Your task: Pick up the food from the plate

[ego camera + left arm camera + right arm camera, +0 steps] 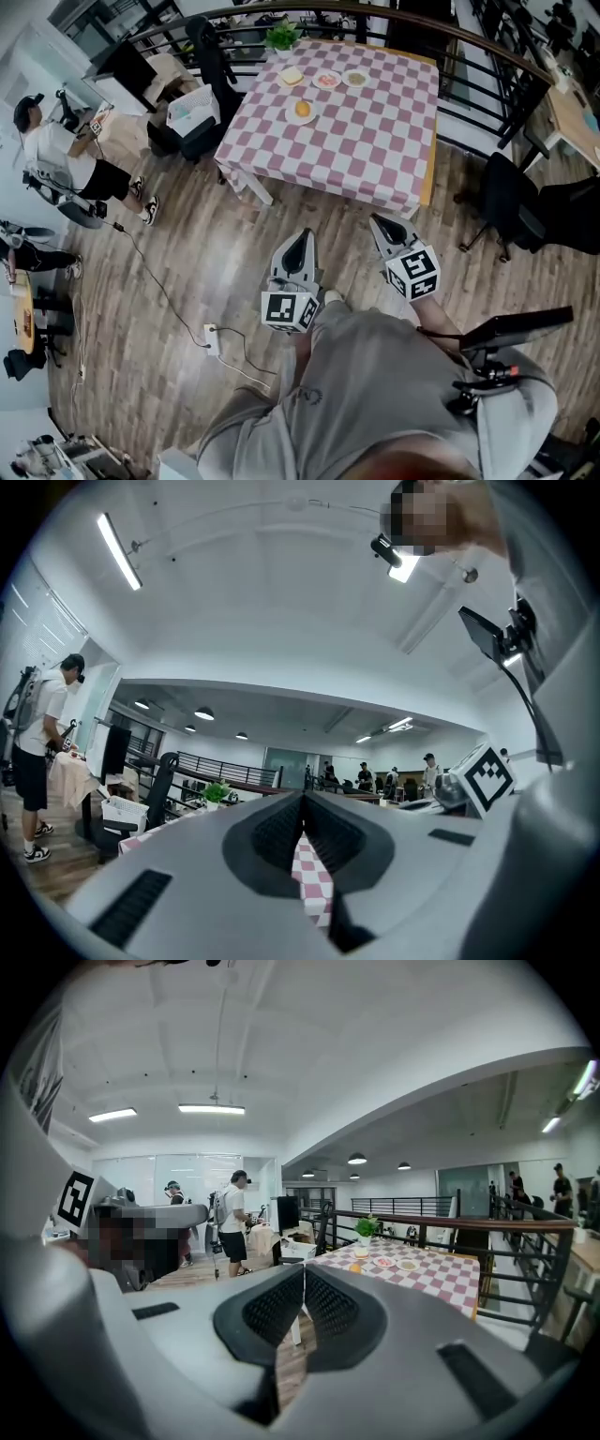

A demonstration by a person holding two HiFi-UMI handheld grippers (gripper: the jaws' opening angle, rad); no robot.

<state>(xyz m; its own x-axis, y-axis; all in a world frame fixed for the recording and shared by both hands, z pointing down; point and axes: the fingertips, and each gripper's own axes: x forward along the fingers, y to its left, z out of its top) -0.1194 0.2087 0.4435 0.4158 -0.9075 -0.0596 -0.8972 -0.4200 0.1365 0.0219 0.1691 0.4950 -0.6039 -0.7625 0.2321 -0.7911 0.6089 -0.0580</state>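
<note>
A table with a pink-and-white checked cloth [356, 131] stands some way ahead on the wooden floor. A white plate with a round orange food [302, 110] sits on it. Behind that are a plate with a yellow slice [292, 77] and two more small plates [326, 80], [355, 78]. My left gripper [303, 234] and right gripper [376, 219] are held side by side short of the table, both shut and empty. In the right gripper view the table [422, 1274] and its plates [383, 1263] lie far beyond the closed jaws. The left gripper view shows only a sliver of the cloth [314, 878].
A potted plant [282, 36] stands at the table's far edge. Black office chairs stand at the right [511, 202] and far left [211, 56] of the table. A person [66, 155] stands at the left. A power strip and cable [212, 337] lie on the floor. A railing [487, 42] curves behind.
</note>
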